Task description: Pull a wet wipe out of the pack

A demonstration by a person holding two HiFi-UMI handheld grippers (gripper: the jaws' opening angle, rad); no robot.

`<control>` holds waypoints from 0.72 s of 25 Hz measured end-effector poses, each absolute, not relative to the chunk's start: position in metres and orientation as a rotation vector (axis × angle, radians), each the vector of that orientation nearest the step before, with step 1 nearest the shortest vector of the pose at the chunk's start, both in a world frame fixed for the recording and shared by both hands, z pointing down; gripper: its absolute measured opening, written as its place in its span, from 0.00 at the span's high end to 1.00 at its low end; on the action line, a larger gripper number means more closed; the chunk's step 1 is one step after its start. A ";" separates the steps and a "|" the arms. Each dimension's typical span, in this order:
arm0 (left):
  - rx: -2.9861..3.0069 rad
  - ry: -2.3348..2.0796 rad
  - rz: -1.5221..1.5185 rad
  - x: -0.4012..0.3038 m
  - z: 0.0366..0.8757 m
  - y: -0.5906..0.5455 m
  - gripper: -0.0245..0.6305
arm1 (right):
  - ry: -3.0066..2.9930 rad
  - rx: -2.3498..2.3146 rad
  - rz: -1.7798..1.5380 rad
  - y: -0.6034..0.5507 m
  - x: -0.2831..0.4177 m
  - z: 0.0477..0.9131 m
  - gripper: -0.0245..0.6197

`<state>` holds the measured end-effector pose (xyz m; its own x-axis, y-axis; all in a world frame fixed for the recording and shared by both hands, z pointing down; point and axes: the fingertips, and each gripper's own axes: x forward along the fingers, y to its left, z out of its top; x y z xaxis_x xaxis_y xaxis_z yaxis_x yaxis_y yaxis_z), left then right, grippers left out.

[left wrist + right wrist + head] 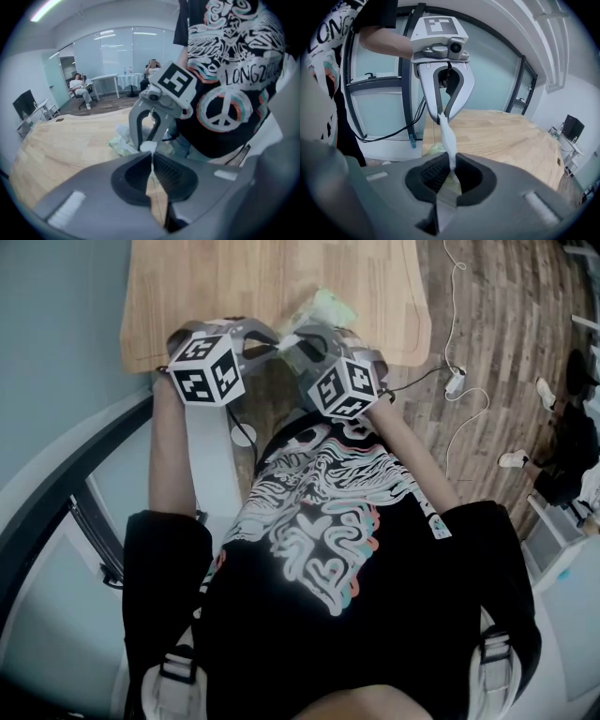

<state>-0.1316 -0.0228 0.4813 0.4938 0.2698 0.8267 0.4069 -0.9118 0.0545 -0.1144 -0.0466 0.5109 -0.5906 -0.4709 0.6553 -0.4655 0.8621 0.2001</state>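
wet wipe [449,138] clamped in closed jaws of down-tilted left gripper [442,116] and right gripper [146,146].

A wet-wipe pack [324,308] lies on the wooden table [234,287].

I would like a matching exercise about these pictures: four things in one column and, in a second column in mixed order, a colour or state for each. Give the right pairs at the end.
Things
1. wet wipe
2. pack
3. table
4. left tongs

Colours or states
A. light wood
B. shut on one end of the white sheet
C. runs as a twisted strip from the left tongs to the right tongs
D. pale green, lying on the tabletop

Pairs: 1-C, 2-D, 3-A, 4-B
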 end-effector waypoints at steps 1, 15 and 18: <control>-2.583 -0.589 -1.390 -0.131 0.481 -0.023 0.96 | -2.291 0.679 -0.007 -0.047 -0.114 0.511 0.91; -2.595 -0.551 -1.396 -0.138 0.476 -0.025 0.96 | -2.298 0.706 0.024 -0.047 -0.111 0.513 0.90; -2.600 -0.543 -1.395 -0.140 0.475 -0.025 0.96 | -2.297 0.709 0.027 -0.047 -0.111 0.513 0.91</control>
